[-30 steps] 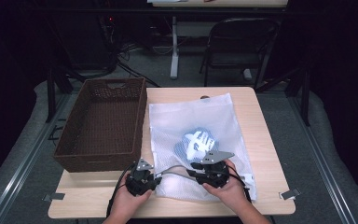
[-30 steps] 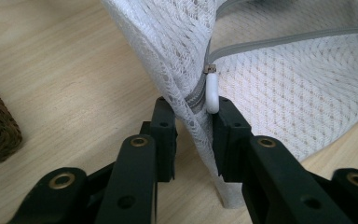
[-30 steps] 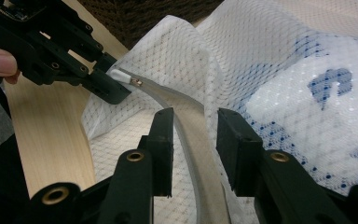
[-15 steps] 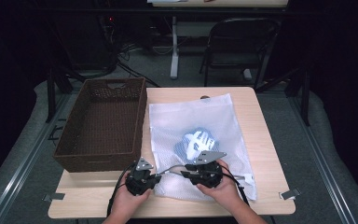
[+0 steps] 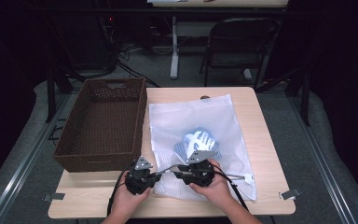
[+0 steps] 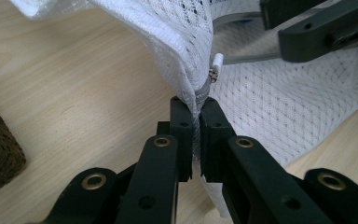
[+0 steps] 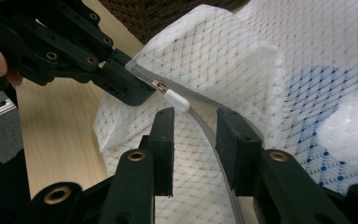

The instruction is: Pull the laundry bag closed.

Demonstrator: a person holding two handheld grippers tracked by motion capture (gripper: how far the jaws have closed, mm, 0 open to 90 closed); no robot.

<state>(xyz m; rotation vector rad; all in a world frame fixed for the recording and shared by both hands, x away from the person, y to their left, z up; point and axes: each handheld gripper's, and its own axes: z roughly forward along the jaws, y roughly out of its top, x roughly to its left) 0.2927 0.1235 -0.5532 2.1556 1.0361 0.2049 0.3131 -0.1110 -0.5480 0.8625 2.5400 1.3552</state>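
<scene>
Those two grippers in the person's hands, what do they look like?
Both the left gripper and right gripper are black, each topped by a grey three-cornered plate, trailing black cables. Their jaws are flat black bars on linkages with brass-coloured pivots. The forearms are bare.

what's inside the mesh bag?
Through the white mesh bag a blue-and-white patterned item shows, likely folded fabric. The mesh blurs its shape, so what it is exactly, or anything beneath it, stays hidden.
</scene>
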